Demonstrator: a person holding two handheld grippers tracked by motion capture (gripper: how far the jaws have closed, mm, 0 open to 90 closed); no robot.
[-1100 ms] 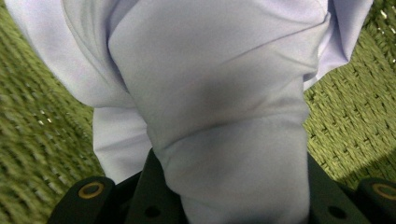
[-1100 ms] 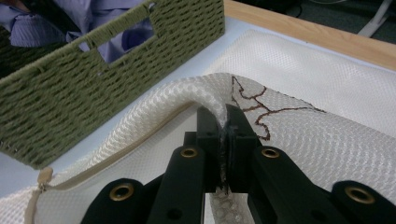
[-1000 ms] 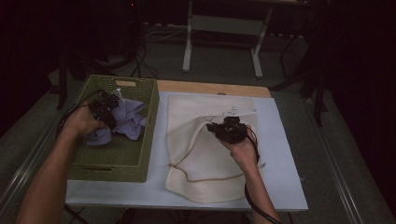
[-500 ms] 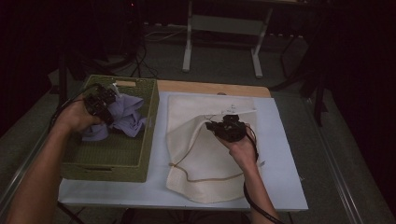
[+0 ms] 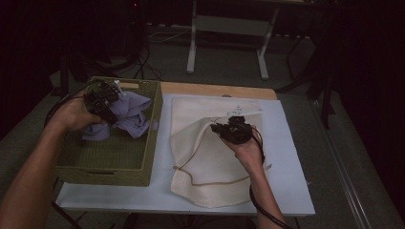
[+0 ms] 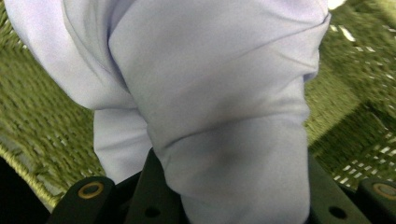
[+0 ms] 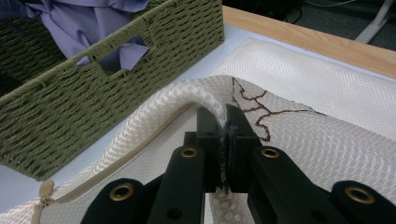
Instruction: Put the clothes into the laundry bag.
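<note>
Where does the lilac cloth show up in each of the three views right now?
High view: lilac cloth in the green basket, left of centre, held by the left gripper.
Left gripper view: cloth spans the centre, bunched between the jaws.
Right gripper view: cloth top left, inside the basket.
Shared landmark: the basket's woven weave.

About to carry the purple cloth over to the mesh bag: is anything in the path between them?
Only the green basket's near wall stands between the purple cloth and the mesh bag, whose edge the right gripper holds raised.
</note>
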